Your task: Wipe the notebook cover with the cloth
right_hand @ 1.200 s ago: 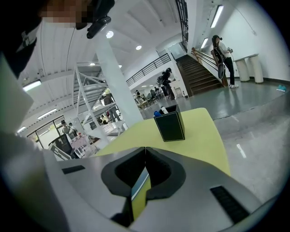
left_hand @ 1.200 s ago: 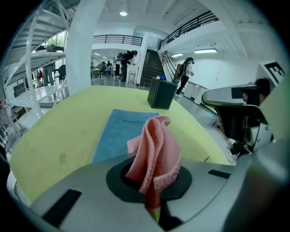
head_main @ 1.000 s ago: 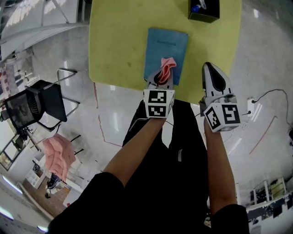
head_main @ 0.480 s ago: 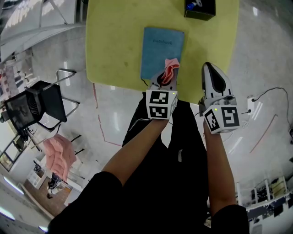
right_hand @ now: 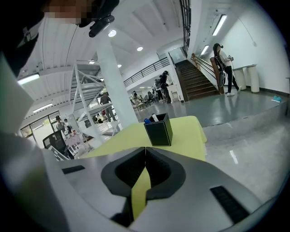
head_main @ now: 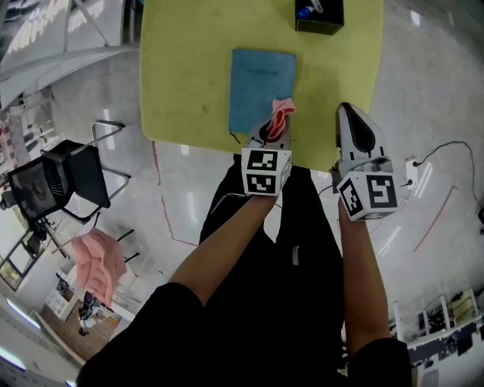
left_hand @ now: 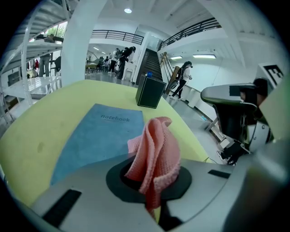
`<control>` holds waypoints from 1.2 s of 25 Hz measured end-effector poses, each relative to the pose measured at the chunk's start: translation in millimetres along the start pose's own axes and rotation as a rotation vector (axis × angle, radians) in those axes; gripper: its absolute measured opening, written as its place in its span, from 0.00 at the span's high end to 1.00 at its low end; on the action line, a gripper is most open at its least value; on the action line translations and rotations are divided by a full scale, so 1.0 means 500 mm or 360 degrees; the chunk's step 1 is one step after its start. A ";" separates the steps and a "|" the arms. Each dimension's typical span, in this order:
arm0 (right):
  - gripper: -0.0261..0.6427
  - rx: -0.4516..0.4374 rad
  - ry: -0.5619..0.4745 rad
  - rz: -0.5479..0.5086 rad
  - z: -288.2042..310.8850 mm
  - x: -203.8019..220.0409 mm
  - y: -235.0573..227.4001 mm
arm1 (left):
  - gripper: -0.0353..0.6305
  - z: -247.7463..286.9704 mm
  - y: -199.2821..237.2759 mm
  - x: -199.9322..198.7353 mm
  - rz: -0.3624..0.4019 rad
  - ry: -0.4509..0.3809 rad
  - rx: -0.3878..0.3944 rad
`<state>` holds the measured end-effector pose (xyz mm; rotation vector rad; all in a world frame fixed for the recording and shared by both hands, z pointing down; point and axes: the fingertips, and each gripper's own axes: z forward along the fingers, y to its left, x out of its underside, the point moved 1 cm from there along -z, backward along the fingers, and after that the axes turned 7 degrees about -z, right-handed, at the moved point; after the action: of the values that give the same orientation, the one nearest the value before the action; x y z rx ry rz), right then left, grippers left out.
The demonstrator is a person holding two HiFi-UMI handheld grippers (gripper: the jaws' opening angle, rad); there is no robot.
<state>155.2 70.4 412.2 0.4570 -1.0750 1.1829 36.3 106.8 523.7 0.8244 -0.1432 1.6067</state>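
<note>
My left tongs [head_main: 271,133] pinch the cloth [left_hand: 155,152], notebook [left_hand: 95,138] just ahead; right tongs [right_hand: 145,153] pressed together, empty; next, I reckon: lower, sweep.

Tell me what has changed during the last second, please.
The left gripper carried the cloth rightward over the near end of the notebook, to its right edge. It stayed shut on the cloth; the right gripper stayed shut and empty.

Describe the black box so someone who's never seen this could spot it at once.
Find the yellow-green table. On its far side, beyond the blue notebook and a bit to the right, stands a small box. It is the only black, upright thing there, open on top with something blue poking out.
</note>
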 end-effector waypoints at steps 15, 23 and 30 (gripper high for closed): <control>0.91 0.0028 -0.0087 0.0103 -0.051 -0.166 0.120 | 0.91 -0.156 -0.036 -0.217 -0.0020 -0.0273 0.0392; 0.91 0.0060 -0.0152 -0.0045 -0.101 -0.356 0.232 | 0.91 -0.424 -0.034 -0.449 0.0148 -0.0634 0.0443; 0.92 0.0120 -0.0189 -0.0141 -0.129 -0.489 0.330 | 0.91 -0.603 -0.040 -0.566 0.0228 -0.0765 0.0471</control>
<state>36.2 55.0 135.1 0.6340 -1.1029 1.1315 -78.1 39.7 131.8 1.4525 -0.3157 1.5562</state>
